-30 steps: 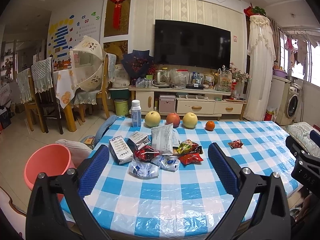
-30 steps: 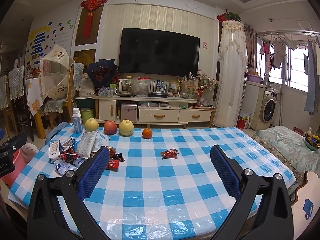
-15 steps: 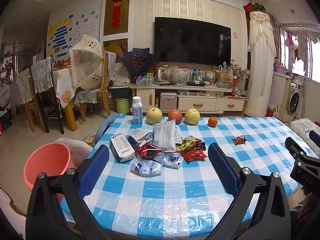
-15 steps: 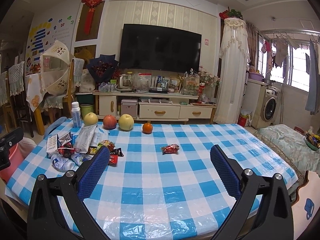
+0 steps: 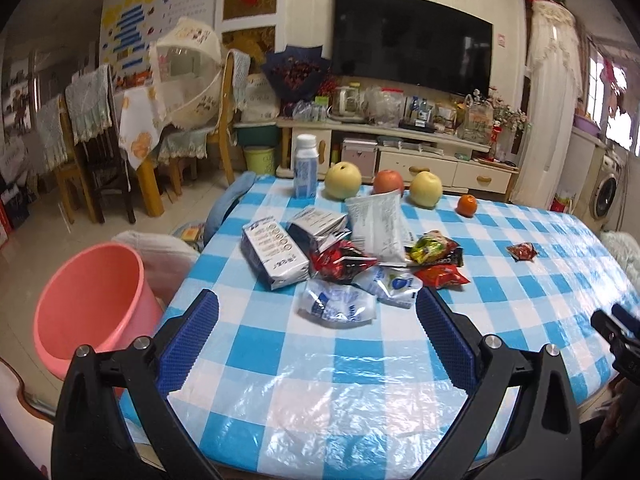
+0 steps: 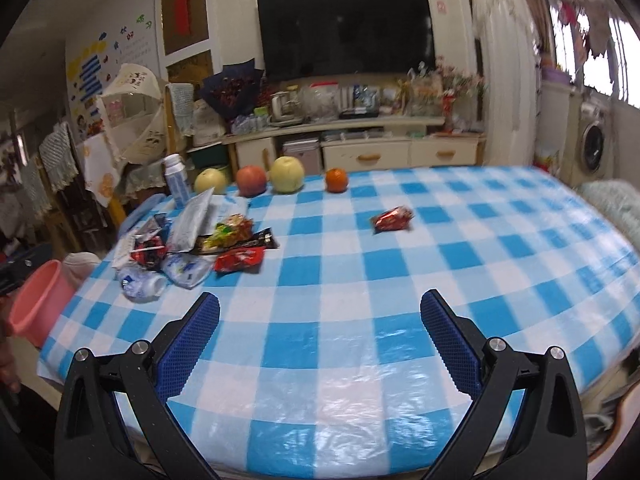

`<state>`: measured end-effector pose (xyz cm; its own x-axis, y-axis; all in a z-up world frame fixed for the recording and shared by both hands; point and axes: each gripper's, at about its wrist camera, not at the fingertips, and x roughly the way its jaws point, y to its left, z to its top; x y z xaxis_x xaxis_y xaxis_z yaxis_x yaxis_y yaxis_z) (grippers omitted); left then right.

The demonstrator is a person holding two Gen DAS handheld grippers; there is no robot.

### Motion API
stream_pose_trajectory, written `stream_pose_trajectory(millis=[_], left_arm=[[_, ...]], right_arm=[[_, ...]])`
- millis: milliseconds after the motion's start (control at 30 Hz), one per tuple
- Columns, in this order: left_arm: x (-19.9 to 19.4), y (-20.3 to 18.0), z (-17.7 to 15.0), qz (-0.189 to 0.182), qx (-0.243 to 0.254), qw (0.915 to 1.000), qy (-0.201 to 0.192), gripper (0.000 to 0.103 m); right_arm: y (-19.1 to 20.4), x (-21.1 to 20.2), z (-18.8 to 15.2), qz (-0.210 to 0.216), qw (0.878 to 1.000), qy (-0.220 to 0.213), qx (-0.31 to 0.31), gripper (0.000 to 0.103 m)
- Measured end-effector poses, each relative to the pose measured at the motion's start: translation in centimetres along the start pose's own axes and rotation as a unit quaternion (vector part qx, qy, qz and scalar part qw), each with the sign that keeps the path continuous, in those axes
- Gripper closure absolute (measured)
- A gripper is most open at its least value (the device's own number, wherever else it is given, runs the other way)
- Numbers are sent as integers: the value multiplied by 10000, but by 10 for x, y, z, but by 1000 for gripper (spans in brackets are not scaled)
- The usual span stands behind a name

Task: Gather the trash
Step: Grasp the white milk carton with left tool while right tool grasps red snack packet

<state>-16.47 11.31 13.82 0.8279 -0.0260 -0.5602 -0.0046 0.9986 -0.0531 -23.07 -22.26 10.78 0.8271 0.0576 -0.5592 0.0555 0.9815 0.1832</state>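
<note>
Blue-and-white checked plastic covers the table (image 5: 304,364), on which the trash lies in two groups. The main heap of wrappers (image 5: 352,256) sits on the left part of the table, just beyond the left gripper (image 5: 318,334), whose fingers (image 5: 191,336) stand wide apart and hold nothing. The nearest piece, a crumpled clear-and-blue bag (image 5: 336,306), lies straight ahead between the two finger lines, its long axis running left to right across the gap. A pink bin (image 5: 90,300) stands on the floor off the table's left edge, near the left gripper.

In the right wrist view a lone red wrapper (image 6: 393,218) lies far ahead and slightly right of centre, well apart from the heap. The right gripper (image 6: 320,330) is also spread wide and empty, over bare cloth at the near edge. Its long axis runs roughly left to right, slightly tilted.

Judgement: the left gripper is the nearer to the heap and to the bin, so the clear bag is its likely first pick; a short forward and downward reach should bracket it. The lone red wrapper falls to the right gripper. The fruit (image 5: 344,180) and white bottle (image 5: 306,166) along the far edge do not appear to be trash.
</note>
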Motion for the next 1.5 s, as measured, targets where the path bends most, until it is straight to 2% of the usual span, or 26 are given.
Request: stream_pose_trajectory(millis=[133, 367, 667, 767, 1033, 1100, 1133, 1267, 1333, 1467, 1500], left_arm=[[31, 29, 5, -67, -467, 9984, 296, 3], [79, 56, 12, -145, -865, 9948, 513, 4], [148, 60, 28, 280, -959, 9919, 782, 4], [170, 57, 35, 356, -948, 9913, 845, 4], [215, 50, 44, 851, -673, 9890, 1004, 4], [220, 51, 44, 1012, -612, 9874, 1050, 4], [224, 53, 44, 1070, -634, 9863, 1084, 4], [235, 57, 40, 1095, -731, 9832, 1267, 4], [240, 57, 39, 1151, -706, 9820, 1321, 4], [241, 61, 40, 1181, -787, 9810, 1324, 6], [240, 62, 40, 1187, -827, 9807, 1317, 9]], right_arm=[[4, 24, 1, 413, 9987, 281, 77, 4], [28, 61, 4, 1020, 9929, 591, -120, 4], [47, 117, 17, 1511, 9848, 854, -92, 5], [52, 135, 23, 1545, 9839, 898, -84, 5], [60, 178, 37, 1477, 9833, 1055, -93, 7], [62, 188, 39, 1505, 9818, 1157, -79, 16], [64, 194, 39, 1515, 9808, 1228, -81, 17], [69, 211, 40, 1522, 9784, 1401, -72, 17], [71, 218, 39, 1389, 9789, 1489, -148, 17], [68, 231, 37, 1202, 9790, 1644, -74, 26], [69, 232, 37, 1146, 9795, 1656, -89, 27]])
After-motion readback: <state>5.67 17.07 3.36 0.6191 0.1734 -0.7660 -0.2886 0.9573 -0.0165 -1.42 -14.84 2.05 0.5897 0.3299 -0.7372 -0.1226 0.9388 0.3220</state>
